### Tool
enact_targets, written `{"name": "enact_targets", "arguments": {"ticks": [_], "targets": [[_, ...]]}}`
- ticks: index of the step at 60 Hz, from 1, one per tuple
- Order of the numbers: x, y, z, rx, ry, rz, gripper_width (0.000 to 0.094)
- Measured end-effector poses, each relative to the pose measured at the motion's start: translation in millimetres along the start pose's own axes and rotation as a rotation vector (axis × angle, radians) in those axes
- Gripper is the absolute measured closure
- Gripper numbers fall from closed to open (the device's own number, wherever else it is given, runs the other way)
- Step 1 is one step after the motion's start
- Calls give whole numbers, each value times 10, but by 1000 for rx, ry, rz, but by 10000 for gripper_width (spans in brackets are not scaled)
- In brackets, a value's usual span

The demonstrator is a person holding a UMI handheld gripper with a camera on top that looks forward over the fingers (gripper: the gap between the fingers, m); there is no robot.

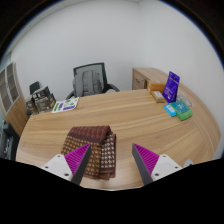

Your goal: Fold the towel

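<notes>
A brown patterned towel [91,150] lies folded on the wooden table [130,122], just ahead of my left finger and partly behind it. My gripper [112,163] is open and empty, with its purple pads wide apart. The left finger [76,160] overlaps the towel's near left edge. The right finger [148,160] stands over bare table to the right of the towel. Nothing is between the fingers except the towel's right edge and table.
A black office chair [90,77] stands at the table's far side. Papers and a dark item [50,100] lie at the far left. A purple box [172,82] and green and blue packets [180,110] sit at the far right, near a wooden cabinet [150,75].
</notes>
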State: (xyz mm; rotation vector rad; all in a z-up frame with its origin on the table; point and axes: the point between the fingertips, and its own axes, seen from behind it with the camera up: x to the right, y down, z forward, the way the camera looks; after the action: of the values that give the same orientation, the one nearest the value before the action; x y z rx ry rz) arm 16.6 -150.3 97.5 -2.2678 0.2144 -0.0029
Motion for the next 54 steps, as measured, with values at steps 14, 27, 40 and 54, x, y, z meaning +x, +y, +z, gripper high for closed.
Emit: {"name": "enact_targets", "arguments": {"ticks": [14,27,40,54], "targets": [[-322,-36,-931,61,10,-52,81],[-668,207,-1912,107,42,-69,80],[-924,494,-2686,128,79,-73,82],[-1154,612,-3133,170,85,-87,76]]}}
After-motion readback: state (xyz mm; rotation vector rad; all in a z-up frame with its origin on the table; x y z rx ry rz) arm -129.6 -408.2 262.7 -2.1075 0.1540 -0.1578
